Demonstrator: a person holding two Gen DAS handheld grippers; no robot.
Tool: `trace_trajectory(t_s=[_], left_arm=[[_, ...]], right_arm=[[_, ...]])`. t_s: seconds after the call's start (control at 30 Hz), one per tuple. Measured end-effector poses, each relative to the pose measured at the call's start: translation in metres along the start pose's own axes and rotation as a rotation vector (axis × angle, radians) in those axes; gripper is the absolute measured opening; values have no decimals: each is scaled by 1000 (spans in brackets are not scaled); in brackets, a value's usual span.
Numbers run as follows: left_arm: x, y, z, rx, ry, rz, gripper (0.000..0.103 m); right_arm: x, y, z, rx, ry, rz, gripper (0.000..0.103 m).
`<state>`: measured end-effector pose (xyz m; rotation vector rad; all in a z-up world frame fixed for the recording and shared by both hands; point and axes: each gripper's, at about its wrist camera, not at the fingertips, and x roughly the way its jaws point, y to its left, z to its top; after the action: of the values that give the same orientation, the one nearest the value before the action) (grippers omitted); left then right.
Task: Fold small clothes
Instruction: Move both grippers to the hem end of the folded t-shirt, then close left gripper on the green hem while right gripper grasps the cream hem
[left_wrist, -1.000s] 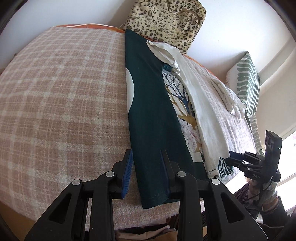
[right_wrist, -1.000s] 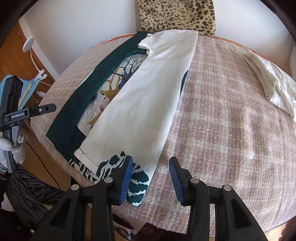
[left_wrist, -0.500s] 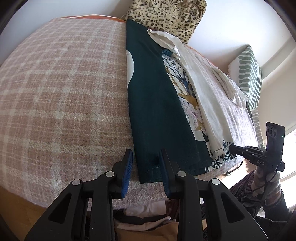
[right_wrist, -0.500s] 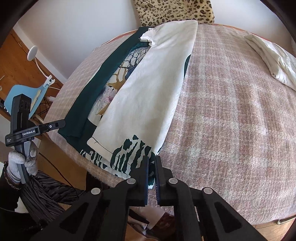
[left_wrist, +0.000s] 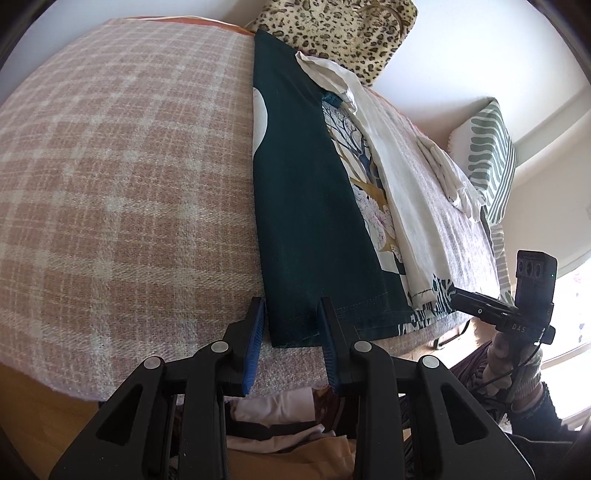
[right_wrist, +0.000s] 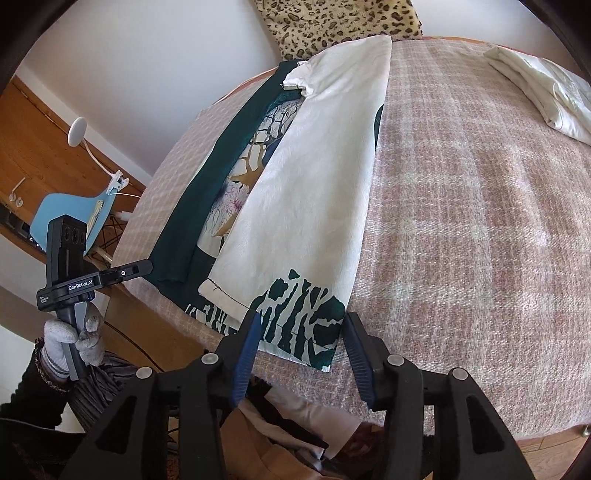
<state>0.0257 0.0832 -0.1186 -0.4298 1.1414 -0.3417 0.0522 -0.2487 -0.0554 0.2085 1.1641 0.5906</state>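
Both my hand-held grippers, left (left_wrist: 290, 325) and right (right_wrist: 299, 334), gape empty astride the dark-green printed cotton garment's (left_wrist: 310, 206) hem; uneven bites risk skewing the fold.

Bed cover (left_wrist: 129, 177): coarse woven plaid cloth, matt, nubbly. Garment (left_wrist: 306, 206): smooth matt dark-green knit with stitched hem; its folded-over white side (right_wrist: 317, 192) looks soft, faintly crinkled. Leopard cushion (left_wrist: 343, 33): short fuzzy pile. Left tool (left_wrist: 291, 332) and right tool (right_wrist: 301, 343): matt black plastic, ribbed blue rubbery pads (left_wrist: 255, 332), bright metal pins. Floor (right_wrist: 40, 147): satin wood.
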Motion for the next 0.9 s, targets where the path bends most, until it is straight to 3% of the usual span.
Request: trace_trajectory(t_s=[0.37, 0.43, 0.47, 0.53, 0.67, 0.7, 0.73, 0.77, 0.83, 0.9], left_arm=[[4, -7, 2, 42, -9, 4, 24], [5, -8, 1, 53, -10, 20, 13], [6, -8, 1, 56, -13, 31, 10], [5, -7, 0, 51, -20, 22, 6], [5, -10, -1, 73, -22, 23, 5], [6, -11, -1, 77, -21, 23, 4], [6, -12, -1, 80, -20, 23, 4], [6, -12, 0, 80, -20, 20, 4], [6, -12, 1, 75, -22, 11, 4], [5, -13, 3, 67, -25, -3, 3]], right_arm=[[2, -4, 1, -29, 10, -13, 28], [0, -7, 0, -18, 3, -16, 21], [-1, -10, 0, -6, 0, -16, 10], [-2, -20, -1, 44, -4, 16, 4], [-3, -26, -4, 75, -11, 68, 9], [-3, -27, -4, 84, -9, 85, 13], [-3, -27, -4, 96, -12, 119, 26], [-3, -27, -4, 102, -13, 124, 29], [-1, -22, -3, 74, -12, 99, 24], [1, -22, -3, 72, -2, 97, 7]])
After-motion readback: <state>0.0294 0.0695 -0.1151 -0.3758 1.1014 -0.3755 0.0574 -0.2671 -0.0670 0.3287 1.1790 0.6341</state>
